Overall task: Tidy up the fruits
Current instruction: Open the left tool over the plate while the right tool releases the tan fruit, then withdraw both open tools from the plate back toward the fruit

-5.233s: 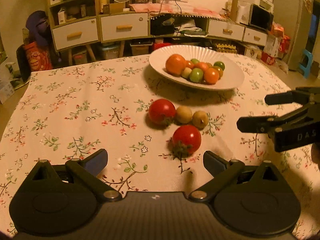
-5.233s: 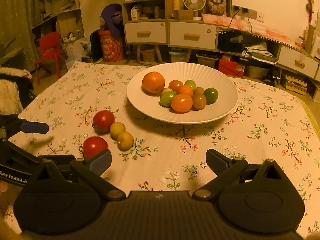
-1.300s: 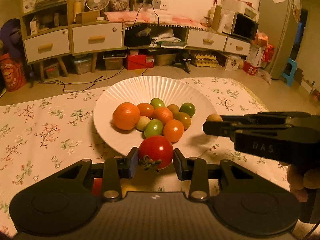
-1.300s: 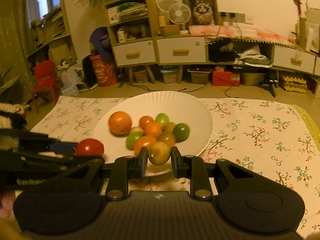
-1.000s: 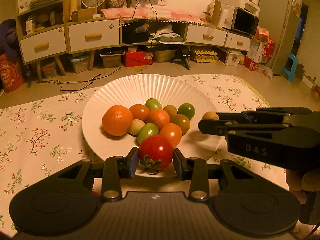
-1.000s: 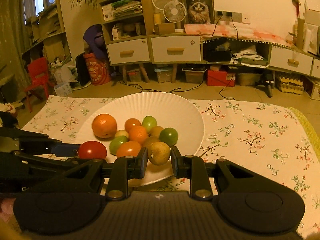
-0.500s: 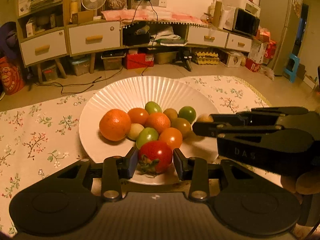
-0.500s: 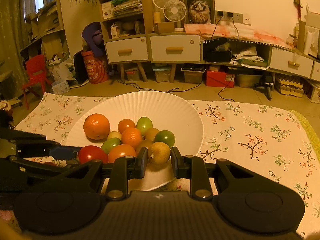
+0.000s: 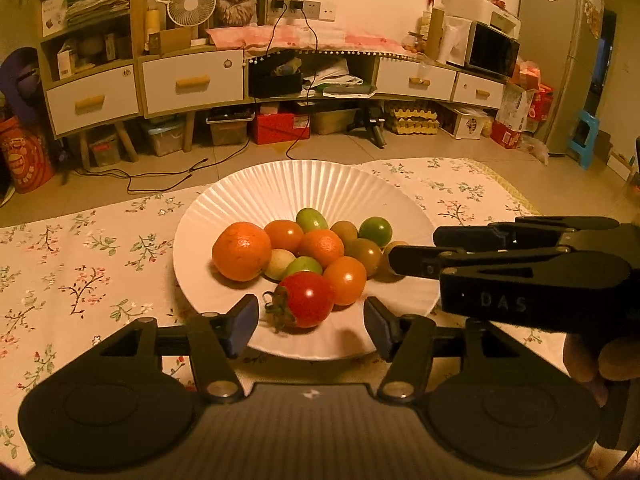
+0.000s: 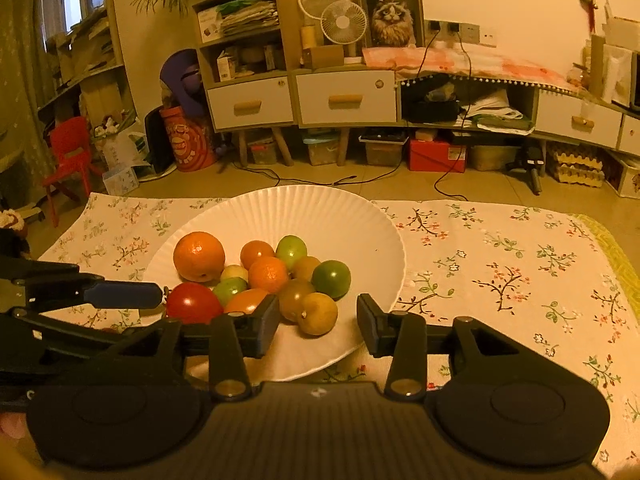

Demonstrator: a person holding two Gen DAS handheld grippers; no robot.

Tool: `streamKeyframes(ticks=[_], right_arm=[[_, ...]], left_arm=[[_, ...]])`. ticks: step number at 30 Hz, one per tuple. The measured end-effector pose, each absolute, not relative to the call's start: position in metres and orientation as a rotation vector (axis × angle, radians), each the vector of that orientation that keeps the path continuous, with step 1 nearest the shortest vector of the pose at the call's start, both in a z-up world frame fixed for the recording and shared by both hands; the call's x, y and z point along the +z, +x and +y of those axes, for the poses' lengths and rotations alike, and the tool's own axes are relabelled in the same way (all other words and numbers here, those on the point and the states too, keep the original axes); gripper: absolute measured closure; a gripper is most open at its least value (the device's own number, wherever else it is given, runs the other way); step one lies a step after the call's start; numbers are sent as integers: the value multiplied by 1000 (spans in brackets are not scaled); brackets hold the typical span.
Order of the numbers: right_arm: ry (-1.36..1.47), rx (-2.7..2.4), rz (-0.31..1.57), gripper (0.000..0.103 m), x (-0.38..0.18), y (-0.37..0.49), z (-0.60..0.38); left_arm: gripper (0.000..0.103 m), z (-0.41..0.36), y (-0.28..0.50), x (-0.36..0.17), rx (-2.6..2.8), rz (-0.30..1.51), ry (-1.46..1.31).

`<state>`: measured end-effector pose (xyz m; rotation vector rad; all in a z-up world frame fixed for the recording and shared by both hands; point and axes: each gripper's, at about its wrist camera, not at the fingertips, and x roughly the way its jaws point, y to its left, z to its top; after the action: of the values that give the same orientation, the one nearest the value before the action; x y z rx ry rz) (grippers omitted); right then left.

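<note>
Now both grippers hover at the near edge of the white plate (image 9: 256, 196), jaws apart: the left gripper (image 9: 306, 322) around the red tomato (image 9: 307, 299), the right gripper (image 10: 318, 322) around the yellowish-brown fruit (image 10: 318, 314), both lying on the plate.

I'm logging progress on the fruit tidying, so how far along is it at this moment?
Nearly all visible fruit sits on the white plate. The red tomato lies at the pile's near edge between the open left gripper, and the yellow-brown fruit rests in front of the open right gripper. Nothing is in hand. Whether any fruit remains on the tablecloth cannot be seen.
</note>
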<state>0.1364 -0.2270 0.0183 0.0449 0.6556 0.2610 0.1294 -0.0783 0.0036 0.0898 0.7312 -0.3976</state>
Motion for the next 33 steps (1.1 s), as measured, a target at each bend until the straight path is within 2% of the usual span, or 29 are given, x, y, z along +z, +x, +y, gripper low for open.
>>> streamKeyframes(ticks=[3, 13, 27, 33], right_arm=[[48, 262, 650, 54, 22, 133, -227], [41, 264, 650, 46, 30, 123, -222], [32, 286, 666, 19, 33, 102, -206], [19, 307, 685, 12, 30, 92, -193]], left_arm=[[32, -77, 123, 7, -397, 720, 94], [25, -63, 107, 13, -386, 713, 88], [8, -34, 81, 7, -339, 743, 116], [5, -24, 71, 3, -327, 759, 140]])
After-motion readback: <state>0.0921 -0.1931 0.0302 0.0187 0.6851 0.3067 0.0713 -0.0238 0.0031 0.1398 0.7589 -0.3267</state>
